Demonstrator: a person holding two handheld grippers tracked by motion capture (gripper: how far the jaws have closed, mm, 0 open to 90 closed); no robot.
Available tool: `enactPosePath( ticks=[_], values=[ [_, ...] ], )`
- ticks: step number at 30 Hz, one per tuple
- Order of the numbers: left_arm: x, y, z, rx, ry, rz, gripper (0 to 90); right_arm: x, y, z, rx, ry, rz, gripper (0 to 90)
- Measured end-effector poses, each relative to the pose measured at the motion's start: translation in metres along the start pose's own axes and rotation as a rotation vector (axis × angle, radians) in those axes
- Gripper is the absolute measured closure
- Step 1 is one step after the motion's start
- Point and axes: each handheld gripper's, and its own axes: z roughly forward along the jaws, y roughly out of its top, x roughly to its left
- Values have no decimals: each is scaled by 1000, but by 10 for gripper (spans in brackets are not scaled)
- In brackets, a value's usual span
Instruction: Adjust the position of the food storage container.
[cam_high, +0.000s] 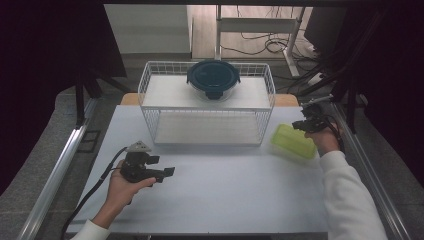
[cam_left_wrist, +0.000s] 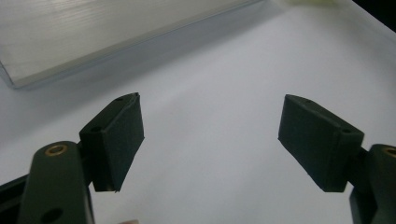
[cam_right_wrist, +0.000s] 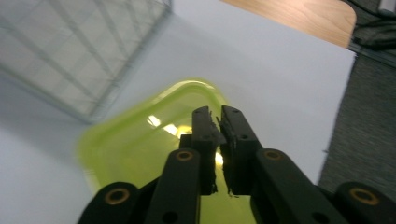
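Left tongs idle and wide open, right ones pinched shut over the green box

Nearest, the left gripper (cam_high: 167, 172) hovers over the bare table (cam_high: 225, 190), jaws apart, holding nothing. Further out on the right, the right gripper (cam_right_wrist: 218, 128) has its jaws nearly together above the lime container (cam_high: 294, 141); can't tell if they've caught its rim, so it could slip or tip if lifted. At the back, a dark-lidded bowl (cam_high: 213, 78) sits on the wire rack (cam_high: 150, 95).
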Motion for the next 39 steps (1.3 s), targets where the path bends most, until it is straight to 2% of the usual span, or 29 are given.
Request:
enactPosePath(
  ticks=[2, 5, 8, 10, 15, 20, 26, 33, 36, 37, 39],
  values=[
    [1, 0, 0, 1, 2, -5, 219, -7, 2, 8, 19, -10, -7, 870],
    [4, -1, 2, 6, 9, -8, 220, -18, 2, 19, 17, -25, -15, 884],
    [5, -2, 2, 8, 11, -7, 220, -24, 1, 29, 41, -48, -55, 885],
    [5, -2, 2, 8, 9, -7, 221, -27, 0, 36, 65, -65, -62, 885],
    [5, -2, 3, 13, 10, -7, 222, -32, -5, 47, 115, -60, -77, 886],
    [6, -3, 4, 13, 3, -14, 223, -26, -5, 48, 136, -33, -146, 887],
    [7, -3, 4, 16, -4, -15, 223, -16, -6, 48, 158, 9, -204, 886],
    [7, -3, 3, 10, -13, -20, 224, 6, -10, 48, 191, 40, -251, 887],
    [7, -3, 2, 12, -12, -16, 225, 18, -15, 45, 182, 54, -268, 887],
    [7, -3, 2, 12, -10, -15, 225, 22, -17, 43, 197, 70, -273, 887],
    [6, -3, 1, 11, -13, -14, 225, 27, -20, 42, 196, 63, -293, 887]
  ],
)
